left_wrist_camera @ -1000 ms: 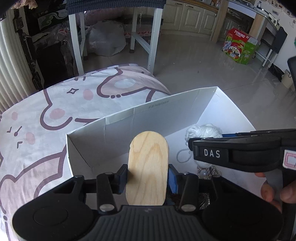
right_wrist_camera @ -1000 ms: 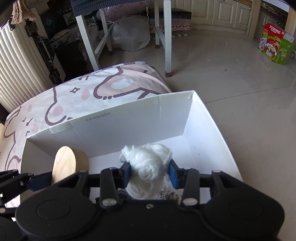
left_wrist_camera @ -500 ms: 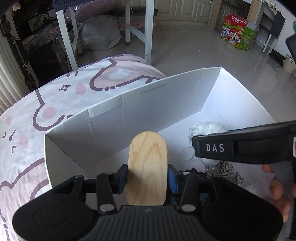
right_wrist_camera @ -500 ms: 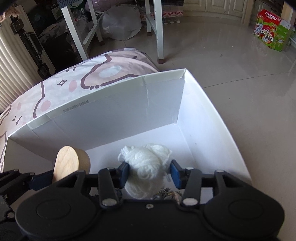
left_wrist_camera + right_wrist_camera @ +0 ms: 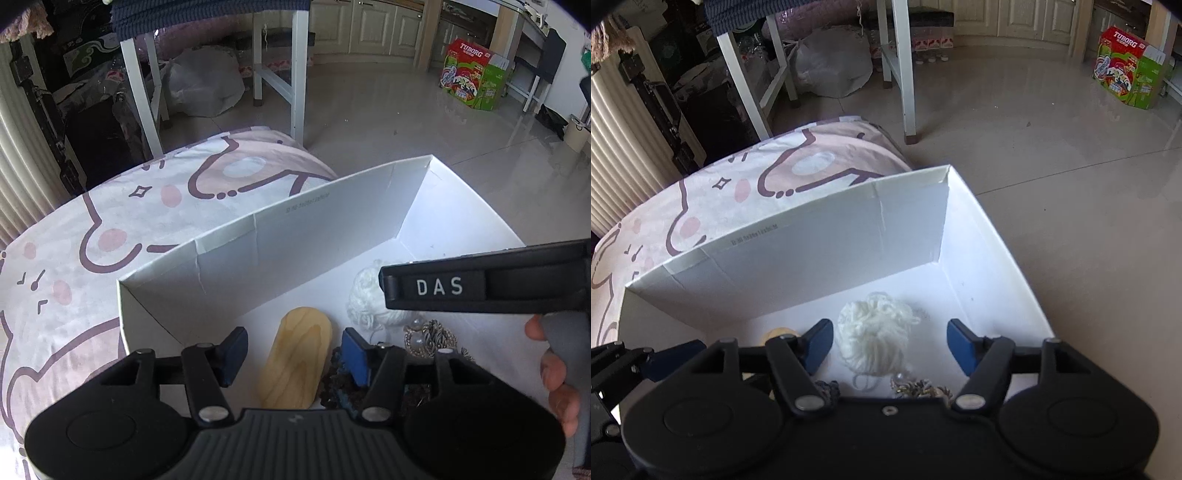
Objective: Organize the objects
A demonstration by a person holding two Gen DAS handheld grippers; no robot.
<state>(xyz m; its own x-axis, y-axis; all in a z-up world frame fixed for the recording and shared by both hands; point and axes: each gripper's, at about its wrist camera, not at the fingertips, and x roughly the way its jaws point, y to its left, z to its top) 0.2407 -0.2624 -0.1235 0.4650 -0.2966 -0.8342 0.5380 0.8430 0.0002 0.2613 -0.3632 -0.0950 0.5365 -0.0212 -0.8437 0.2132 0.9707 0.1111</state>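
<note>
The left claw is opening over the white cardboard box. Its blue pads stand apart from the flat oval piece of pale wood, which lies between them on the box floor, with a gap on the left side; the right pad is just beside the wood's edge and sits over a dark beaded item that I cannot make out clearly.

The right claw is opening too, wider than the left. The loose bundle of white yarn lies between its jaws on the box floor, nearer the left pad and well clear of the right one; neither pad presses on it. Just in front of the yarn, toward the camera, lies a tangle of metallic chain.

From the left view, the right tool's black body crosses above the yarn, gripped by the person's hand. The box rests on a pink bedspread with cartoon outlines.
</note>
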